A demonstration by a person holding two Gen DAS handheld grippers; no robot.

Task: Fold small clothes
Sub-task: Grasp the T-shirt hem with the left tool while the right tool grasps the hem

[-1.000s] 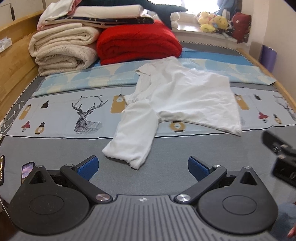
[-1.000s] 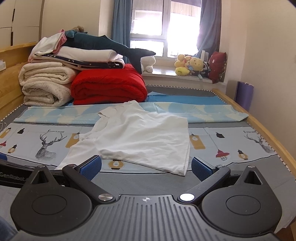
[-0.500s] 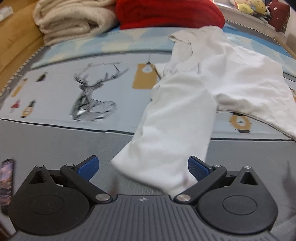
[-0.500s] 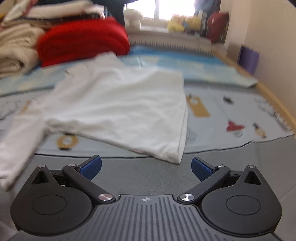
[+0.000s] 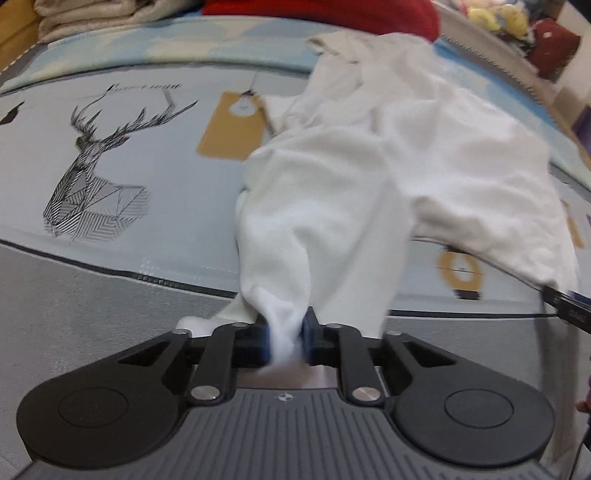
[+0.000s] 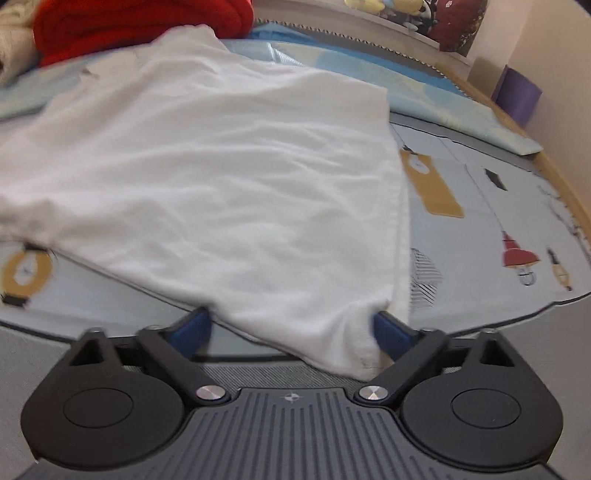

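A white long-sleeved shirt (image 5: 351, 166) lies spread on a printed mat on the bed. Its sleeve runs toward me in the left wrist view, bunched at the end. My left gripper (image 5: 286, 339) has its blue pads pressed on that sleeve end, the jaws still closing. In the right wrist view the shirt's body (image 6: 221, 166) fills the middle, and its near hem corner lies between the fingers of my right gripper (image 6: 291, 328). Those jaws are closing: the right pad touches the cloth, while the left pad stands apart from it.
The mat (image 5: 92, 177) carries a deer print and lamp pictures. A red blanket (image 6: 129, 22) and folded beige blankets (image 5: 110, 14) are stacked at the far end. Plush toys (image 6: 388, 5) sit on the sill, a purple roll (image 6: 517, 92) by the wall, a wooden bed rail (image 6: 565, 184) on the right.
Both grippers dropped down and forward to the shirt. The left jaws went from wide open to shut on the sleeve end. The right jaws narrowed around the hem corner.
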